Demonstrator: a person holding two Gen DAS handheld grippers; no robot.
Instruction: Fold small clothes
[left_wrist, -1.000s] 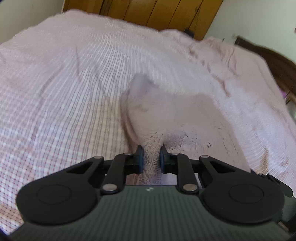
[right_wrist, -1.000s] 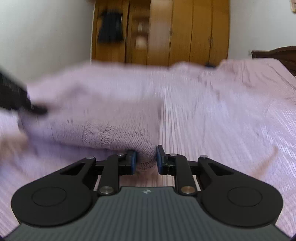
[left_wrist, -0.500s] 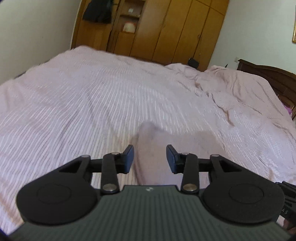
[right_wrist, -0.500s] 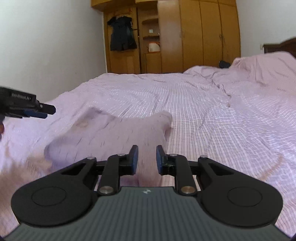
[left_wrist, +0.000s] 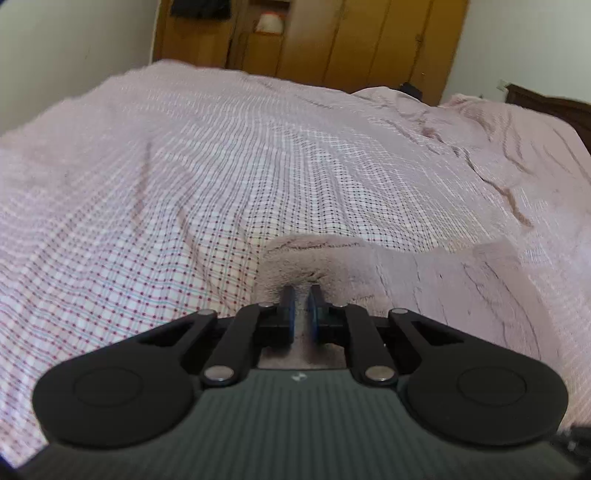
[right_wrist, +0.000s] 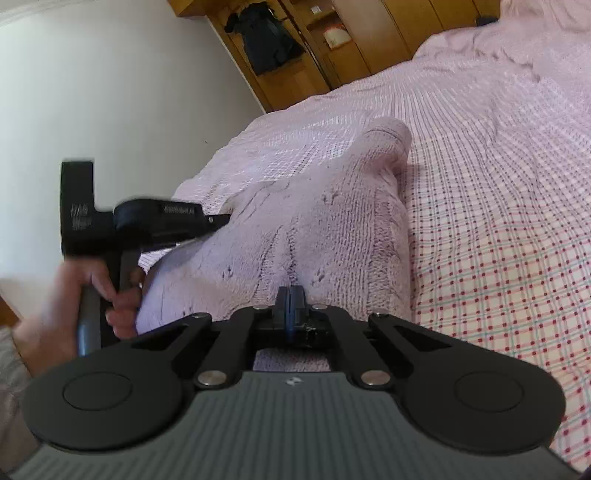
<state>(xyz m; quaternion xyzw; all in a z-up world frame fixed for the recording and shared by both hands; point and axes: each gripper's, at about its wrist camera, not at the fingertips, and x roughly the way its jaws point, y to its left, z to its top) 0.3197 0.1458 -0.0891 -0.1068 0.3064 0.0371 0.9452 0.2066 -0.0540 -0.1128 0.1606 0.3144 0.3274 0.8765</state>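
A pale lilac knitted garment (right_wrist: 314, 221) lies spread on a bed covered with a pink-and-white checked sheet (left_wrist: 184, 206), seized at two points along its near edge by a person working a pair of hand-held tongs. In the left wrist view, the left tongs (left_wrist: 301, 295) are drawn narrow on a bunched ridge of the knit (left_wrist: 306, 254), the blue pads pressing a thin fold of fabric between them while the rest of the garment stretches off to the right. In the right wrist view, the right tongs (right_wrist: 290, 295) are pressed fully together, pinching the knit at its near hem, where a crease in the fabric runs straight up from the pads. The same view, tilted sharply, catches the left tongs (right_wrist: 218, 220) from the side, with their tip at the garment's far left edge, and the person's hand (right_wrist: 74, 299) wrapped around the grip below; the hand is blurred. The garment's far end rises in a rounded, rolled fold (right_wrist: 388, 140) on the sheet. Beyond the bed stand a white wall (right_wrist: 110, 92) and a wooden wardrobe (left_wrist: 351, 40), with a dark piece of clothing (right_wrist: 266, 40) hanging in an open section. Rumpled bedding (left_wrist: 480, 129) is heaped toward the dark headboard (left_wrist: 546, 107).
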